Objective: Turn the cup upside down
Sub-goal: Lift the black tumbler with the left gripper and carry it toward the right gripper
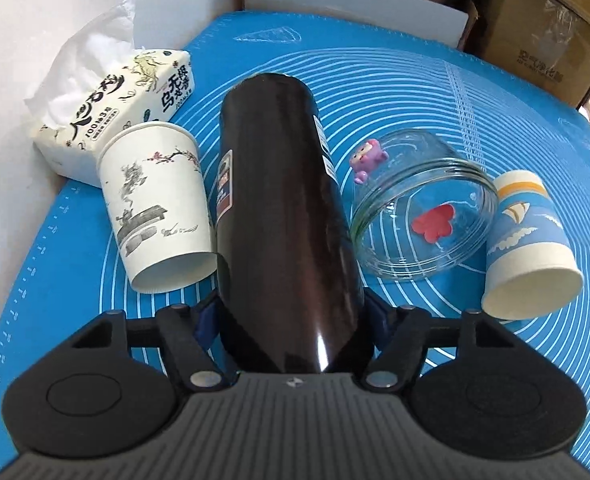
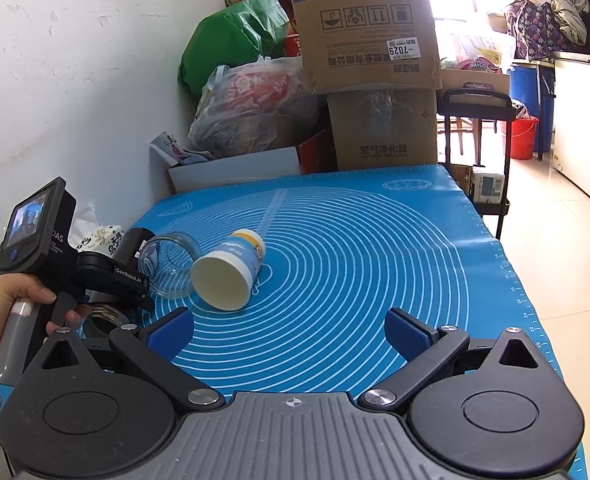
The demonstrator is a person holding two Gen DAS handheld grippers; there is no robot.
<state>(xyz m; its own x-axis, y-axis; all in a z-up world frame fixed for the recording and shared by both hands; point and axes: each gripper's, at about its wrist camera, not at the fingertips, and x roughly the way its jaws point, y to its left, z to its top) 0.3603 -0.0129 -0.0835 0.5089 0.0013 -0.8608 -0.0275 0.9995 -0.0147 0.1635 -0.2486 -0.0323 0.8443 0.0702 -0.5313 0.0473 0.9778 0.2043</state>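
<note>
My left tool (image 1: pixel 291 316) is pinching a black cylindrical cup (image 1: pixel 283 216) low on its body, the cup stretching straight out ahead of the tool over the blue mat (image 1: pixel 435 92) on the table. Left of it a white ink-painted paper cup (image 1: pixel 159 208) lies on its side; right of it lie a glass jar (image 1: pixel 423 212) and a blue sailboat paper cup (image 1: pixel 531 248). My right tool (image 2: pixel 291 336) is spread wide with nothing between its fingers, that blue paper cup lying ahead of it and slightly left.

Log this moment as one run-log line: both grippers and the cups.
left gripper: shut on black cup, tilted | right gripper: open | blue paper cup: on side | white paper cup: on side
</note>
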